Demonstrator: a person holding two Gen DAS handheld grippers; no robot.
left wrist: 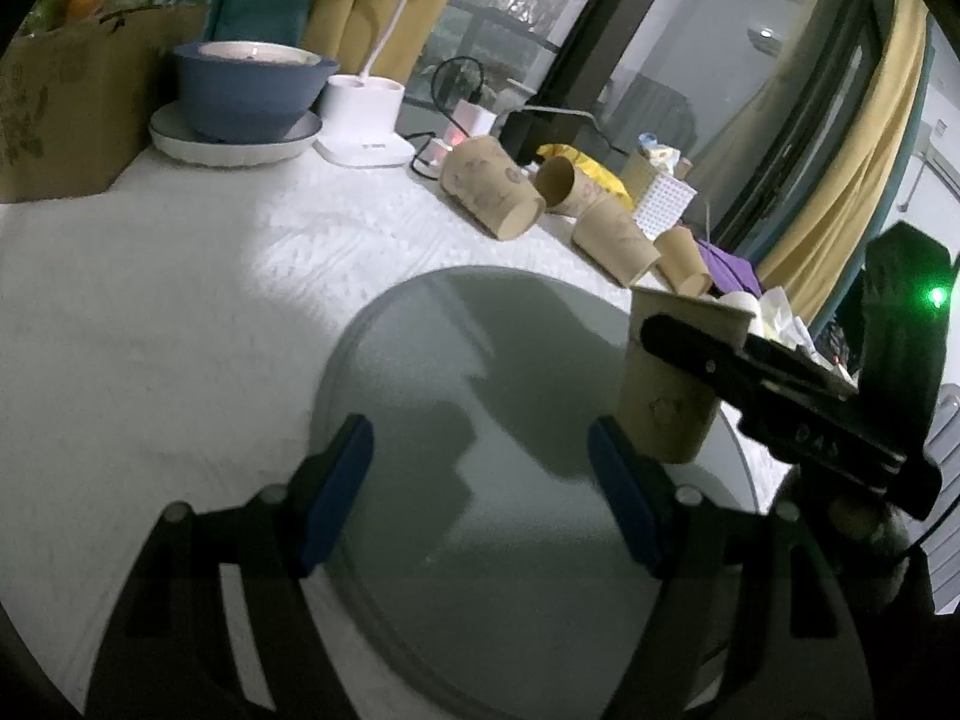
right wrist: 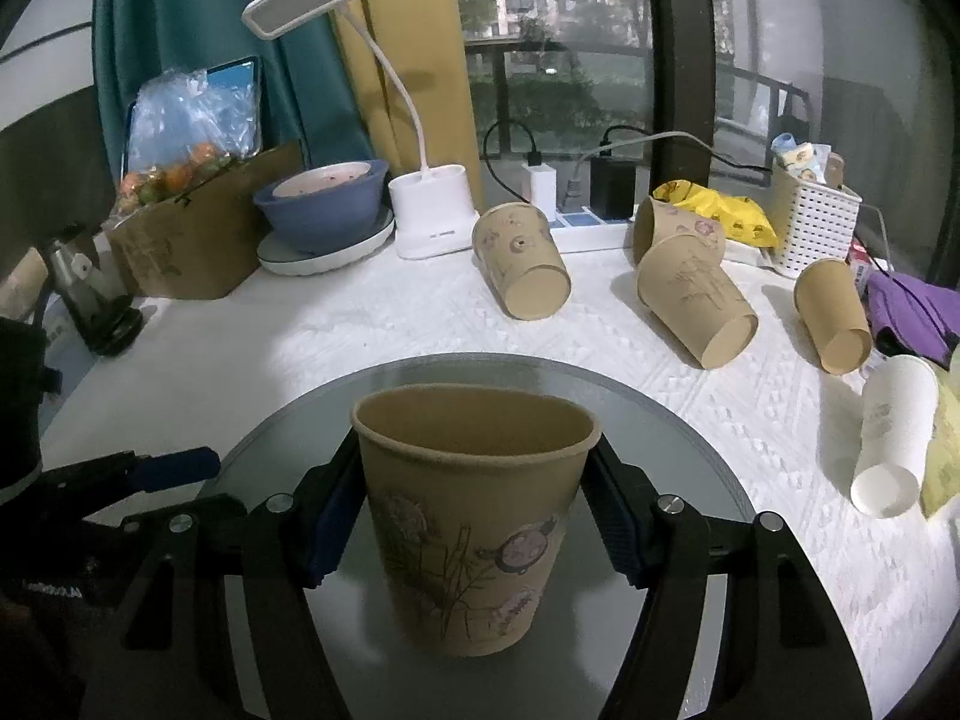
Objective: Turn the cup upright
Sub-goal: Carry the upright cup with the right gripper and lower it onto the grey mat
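Note:
A brown paper cup (right wrist: 468, 528) with a cartoon print stands upright, mouth up, on a round grey tray (right wrist: 690, 450). My right gripper (right wrist: 471, 516) is shut on the cup, its blue-padded fingers pressing both sides. The left wrist view shows the same cup (left wrist: 672, 396) on the tray's (left wrist: 468, 420) right side, with the right gripper's black finger across it. My left gripper (left wrist: 480, 492) is open and empty above the tray, left of the cup.
Several brown paper cups (right wrist: 522, 270) and a white cup (right wrist: 894, 432) lie on their sides on the white tablecloth behind the tray. A desk lamp (right wrist: 429, 210), blue bowl on a plate (right wrist: 327, 210), cardboard box (right wrist: 198, 240) and white basket (right wrist: 813, 222) line the back.

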